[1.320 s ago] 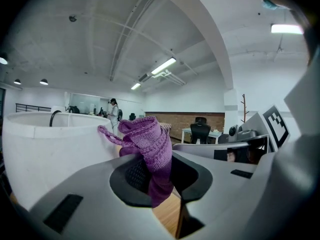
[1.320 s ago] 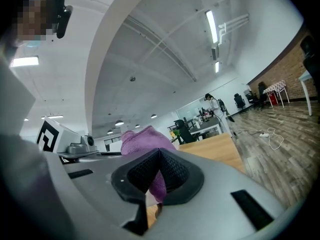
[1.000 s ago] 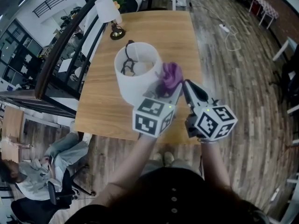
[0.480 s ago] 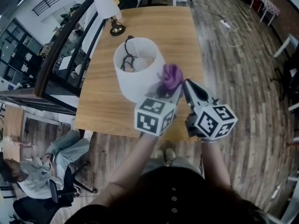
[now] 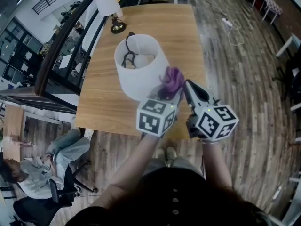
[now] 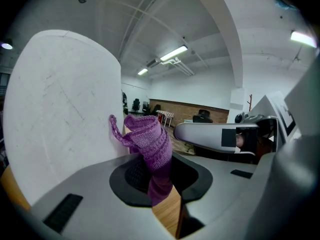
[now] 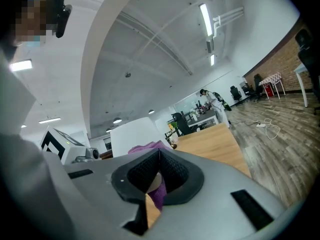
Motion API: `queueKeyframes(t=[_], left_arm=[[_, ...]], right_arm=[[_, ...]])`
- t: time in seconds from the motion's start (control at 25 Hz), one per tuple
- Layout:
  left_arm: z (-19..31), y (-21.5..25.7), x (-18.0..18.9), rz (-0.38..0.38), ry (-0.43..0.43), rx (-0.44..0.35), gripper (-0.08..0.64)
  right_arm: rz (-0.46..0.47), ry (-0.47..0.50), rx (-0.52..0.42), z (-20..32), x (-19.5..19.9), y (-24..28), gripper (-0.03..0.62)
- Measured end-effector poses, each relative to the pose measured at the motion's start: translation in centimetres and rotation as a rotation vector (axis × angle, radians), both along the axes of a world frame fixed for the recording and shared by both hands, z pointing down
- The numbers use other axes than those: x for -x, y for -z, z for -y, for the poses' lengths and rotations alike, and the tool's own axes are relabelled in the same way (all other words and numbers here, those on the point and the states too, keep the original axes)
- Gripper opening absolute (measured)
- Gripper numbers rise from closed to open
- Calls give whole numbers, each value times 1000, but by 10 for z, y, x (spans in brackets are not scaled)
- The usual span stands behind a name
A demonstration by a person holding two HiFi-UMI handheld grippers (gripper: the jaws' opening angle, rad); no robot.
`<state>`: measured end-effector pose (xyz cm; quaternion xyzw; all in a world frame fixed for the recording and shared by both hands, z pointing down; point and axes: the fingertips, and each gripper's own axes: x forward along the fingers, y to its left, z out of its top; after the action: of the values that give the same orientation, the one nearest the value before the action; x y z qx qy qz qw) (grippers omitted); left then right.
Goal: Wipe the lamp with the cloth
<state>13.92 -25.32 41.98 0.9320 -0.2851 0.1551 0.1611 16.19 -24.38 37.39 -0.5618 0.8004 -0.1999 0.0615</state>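
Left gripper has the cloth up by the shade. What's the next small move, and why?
Probably nudge the left gripper toward the lampshade, then sweep around its side. Its jaws are shut on the purple cloth, but only a loose loop of it seems to touch the white shade; the bunched part stands just off it.

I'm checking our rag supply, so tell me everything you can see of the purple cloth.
The cloth is purple with a ribbed, knitted look, bunched into a twisted wad. The left gripper is shut on its lower part, and the rest stands up above the fingers. A thin looped edge at its upper left touches the side of the white lampshade. In the head view it sits against the shade's near right side, above the wooden table, not lying on it.
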Motion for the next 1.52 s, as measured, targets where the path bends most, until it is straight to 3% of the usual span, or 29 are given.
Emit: queueKeyframes(t=[0.36, 0.68, 0.96, 1.2, 1.32, 1.52], left_arm=[[-13, -2, 2, -13, -25, 3, 78], [-34, 37, 13, -117, -48, -60, 78], [-39, 74, 44, -214, 0, -132, 78], [-44, 91, 76, -226, 71, -195, 78], [-43, 100, 98, -265, 118, -204, 78], [-47, 97, 123, -255, 154, -211, 78]], right_arm=[[-6, -1, -11, -9, 3, 3, 12], [-22, 10, -59, -17, 8, 23, 12], [-74, 58, -125, -19, 27, 49, 12], [-77, 109, -177, -27, 49, 67, 12], [-86, 149, -192, -27, 65, 72, 12], [-99, 213, -183, -29, 91, 65, 12]])
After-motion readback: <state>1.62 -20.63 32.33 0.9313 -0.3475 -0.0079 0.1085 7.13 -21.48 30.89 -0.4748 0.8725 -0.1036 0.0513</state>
